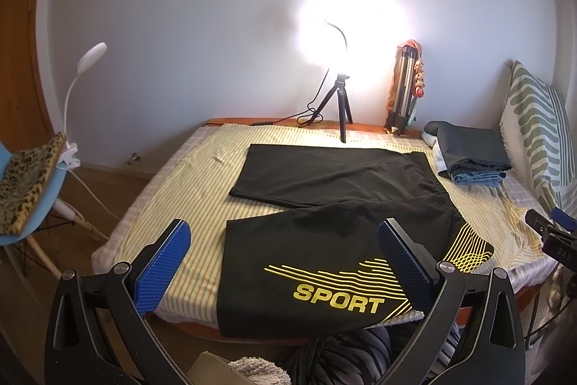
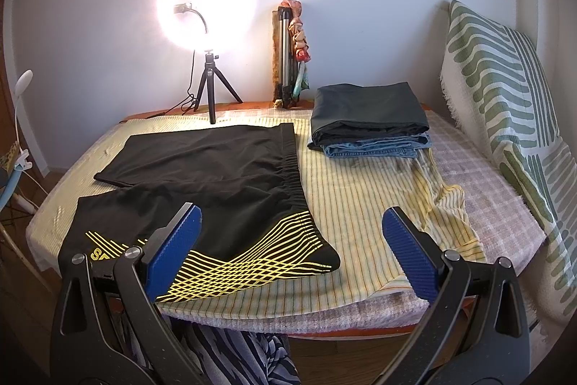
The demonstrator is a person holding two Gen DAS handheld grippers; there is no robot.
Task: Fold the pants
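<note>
Left wrist view showed black sport pants [image 1: 324,204] spread flat on the striped bedcover [image 1: 173,190], left of the folded clothes stack [image 2: 371,125]. Both left gripper [image 1: 285,262] and right gripper [image 2: 292,248] gaped wide, empty. Best pinch hem and waistband together, folding evenly.

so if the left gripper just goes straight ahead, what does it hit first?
Probably the black sport pants: the open left gripper points down at the near leg by the SPORT print. Depth is unclear.
</note>
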